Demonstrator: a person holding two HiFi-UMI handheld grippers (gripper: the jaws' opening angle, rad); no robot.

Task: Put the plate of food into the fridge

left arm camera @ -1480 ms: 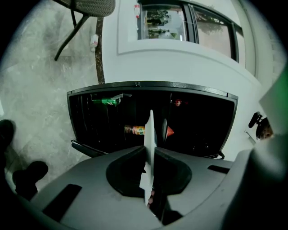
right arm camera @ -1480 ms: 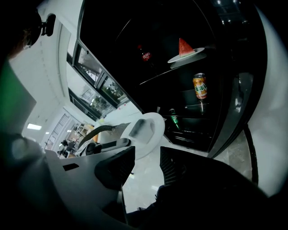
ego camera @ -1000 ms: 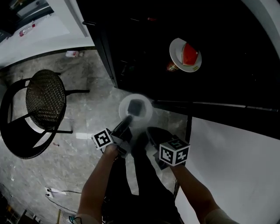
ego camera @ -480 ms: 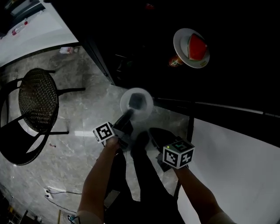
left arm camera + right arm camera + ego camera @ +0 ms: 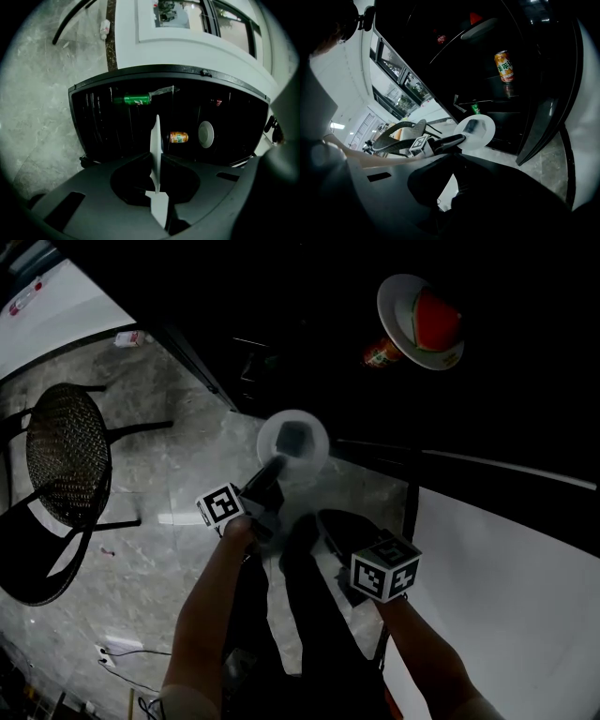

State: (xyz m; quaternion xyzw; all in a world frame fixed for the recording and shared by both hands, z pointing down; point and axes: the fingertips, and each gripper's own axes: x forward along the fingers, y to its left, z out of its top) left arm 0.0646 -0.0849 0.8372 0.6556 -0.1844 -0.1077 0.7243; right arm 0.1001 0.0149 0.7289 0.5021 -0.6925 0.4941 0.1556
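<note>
The left gripper [image 5: 273,471] is clamped on the near rim of the white plate [image 5: 314,427]. The plate carries a dark piece of food [image 5: 293,439] and is held above the floor [image 5: 169,474], just in front of the open fridge [image 5: 309,334]. The right gripper [image 5: 328,526], to the near right of the plate, is closed with nothing in it. Far right inside the fridge sit a second plate [image 5: 394,296] with watermelon [image 5: 439,322] and an orange can [image 5: 380,354]. A chair [image 5: 66,465] stands at left.

From my console I read a white plate [image 5: 317,452] bearing a dark grey piece [image 5: 293,437], a second plate [image 5: 397,304], white with red food [image 5: 438,320], in the black fridge [image 5: 525,381], an orange can [image 5: 178,137], a green bottle [image 5: 131,100], grey marbled floor [image 5: 159,465] and a black-and-white marker cube [image 5: 221,507].
</note>
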